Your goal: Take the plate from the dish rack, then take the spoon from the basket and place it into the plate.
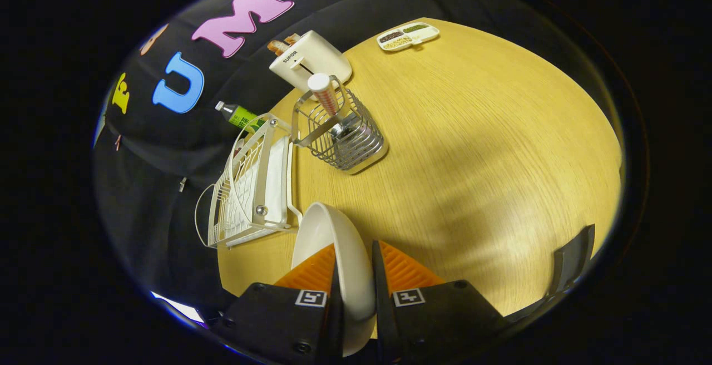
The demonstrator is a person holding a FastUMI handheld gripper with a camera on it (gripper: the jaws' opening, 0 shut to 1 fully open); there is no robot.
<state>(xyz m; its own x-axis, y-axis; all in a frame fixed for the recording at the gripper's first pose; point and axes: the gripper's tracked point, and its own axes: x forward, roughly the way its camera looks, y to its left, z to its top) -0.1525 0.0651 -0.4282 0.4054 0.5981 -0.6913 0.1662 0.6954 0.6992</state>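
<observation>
My gripper (355, 262) is shut on the white plate (339, 248), which stands on edge between the two fingers, lifted above the wooden table (473, 148). The white wire dish rack (250, 187) lies just beyond the plate, to the left, with no plate in it. Farther ahead stands the metal wire basket (342, 131). The spoon's shiny bowl (339, 128) shows inside it, beside an upright white tube with a patterned body (324, 93).
A white toaster (308, 60) with bread sits behind the basket. A green-labelled bottle (240, 116) lies past the rack at the table's edge. A divided snack tray (408, 35) rests at the far side. A dark object (573, 265) sits near the right finger.
</observation>
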